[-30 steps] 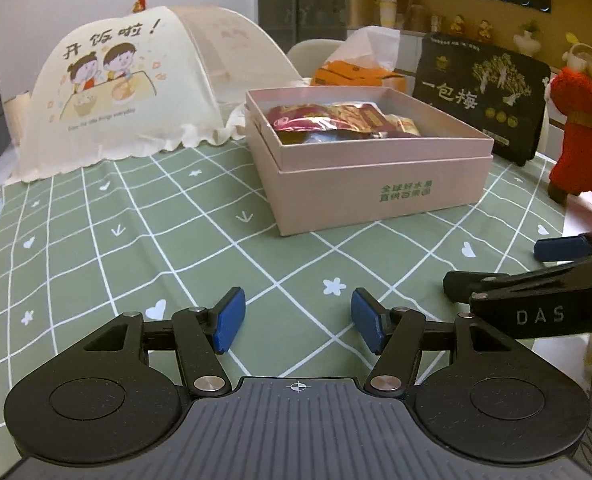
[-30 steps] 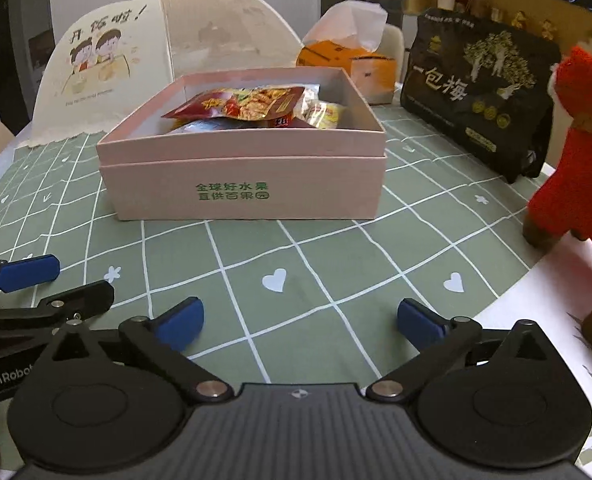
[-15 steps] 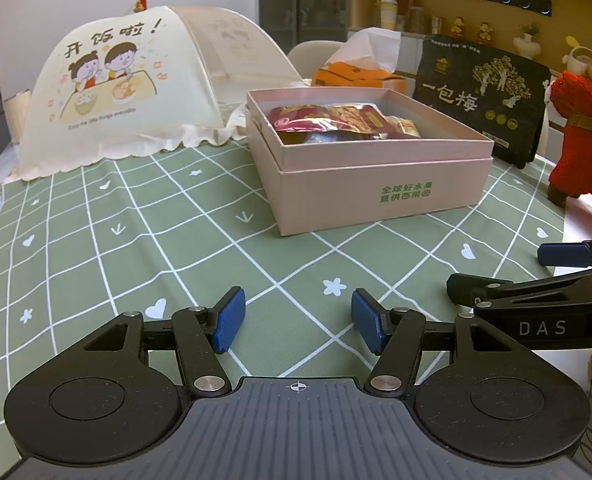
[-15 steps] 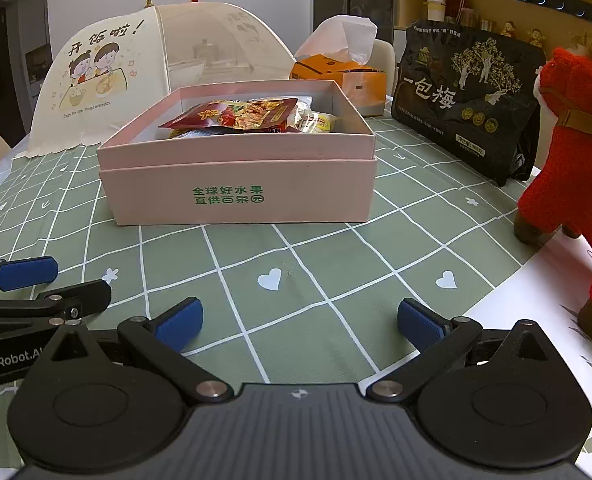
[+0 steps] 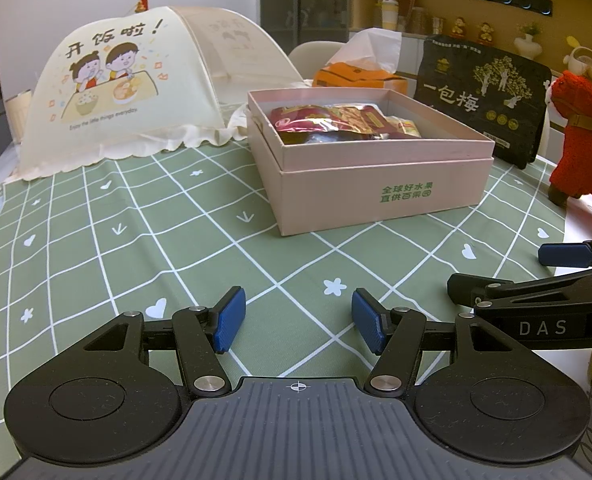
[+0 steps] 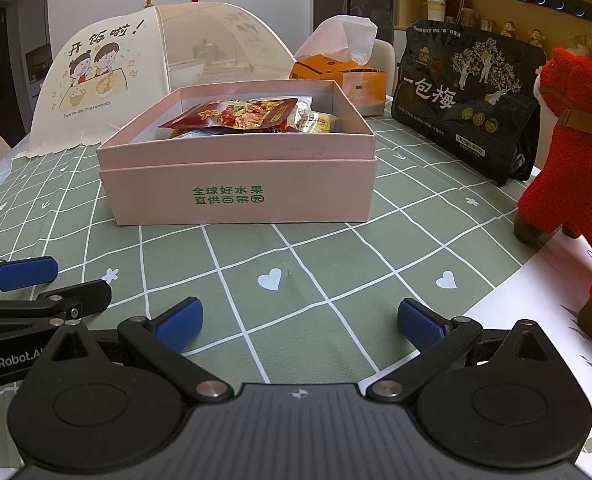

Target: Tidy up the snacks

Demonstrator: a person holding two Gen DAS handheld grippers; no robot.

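Two grippers, both mine, held low over the green cloth (image 6: 320, 264) near its front edge, well short of the box (image 6: 238, 184). Left gripper (image 5: 298, 320): jaws partly apart, nothing between them. Right gripper (image 6: 300, 322): jaws wide apart, also empty. My guess is that they sit back here so the box stays in full view of both cameras.

Snacks (image 6: 240, 116) lie inside the box, red packet on top, yellow one beside it. Box wall hides whatever is beneath; count unclear. Black bag (image 6: 468, 96) stands upright right of the box, outside it. Red plush (image 6: 572, 148) cut off at the frame edge.
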